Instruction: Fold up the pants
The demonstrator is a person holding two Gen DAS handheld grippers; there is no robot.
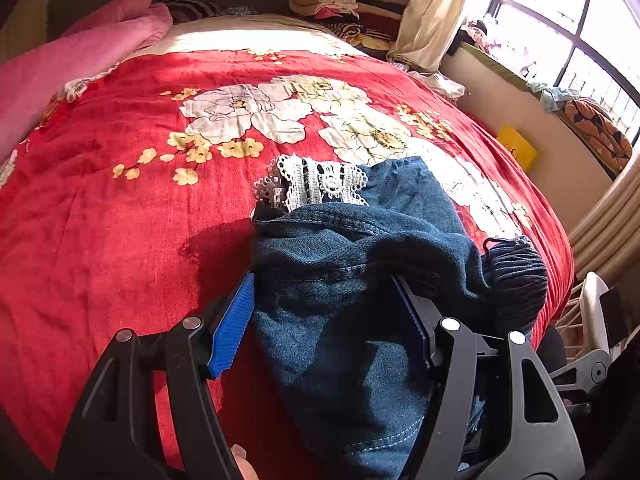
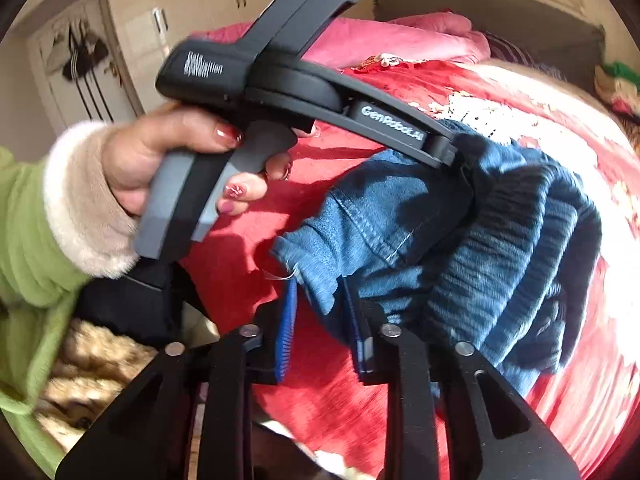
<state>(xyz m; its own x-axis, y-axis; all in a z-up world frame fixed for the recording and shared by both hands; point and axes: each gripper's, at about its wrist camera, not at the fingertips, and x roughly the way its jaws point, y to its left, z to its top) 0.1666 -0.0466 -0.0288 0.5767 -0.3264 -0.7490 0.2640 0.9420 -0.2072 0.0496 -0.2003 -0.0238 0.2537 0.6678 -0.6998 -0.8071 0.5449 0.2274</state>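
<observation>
Blue denim pants (image 1: 360,264) with a white lace trim (image 1: 316,184) and a dark ribbed waistband (image 1: 516,276) lie bunched on a red floral bedspread (image 1: 120,208). My left gripper (image 1: 324,304) is open, its blue-padded fingers (image 1: 234,328) standing either side of the denim. In the right wrist view the pants (image 2: 440,232) hang bunched. My right gripper (image 2: 320,316) is open, a denim edge between its fingers. The left gripper's body (image 2: 304,92), held by a hand (image 2: 168,160), reaches into the fabric.
A pink blanket (image 1: 80,56) lies at the bed's far left. Stacked folded clothes (image 1: 340,4) sit behind the bed. A window (image 1: 572,24) and sill are on the right, with a yellow object (image 1: 516,148) beside the bed. A white rack (image 1: 588,316) stands at right.
</observation>
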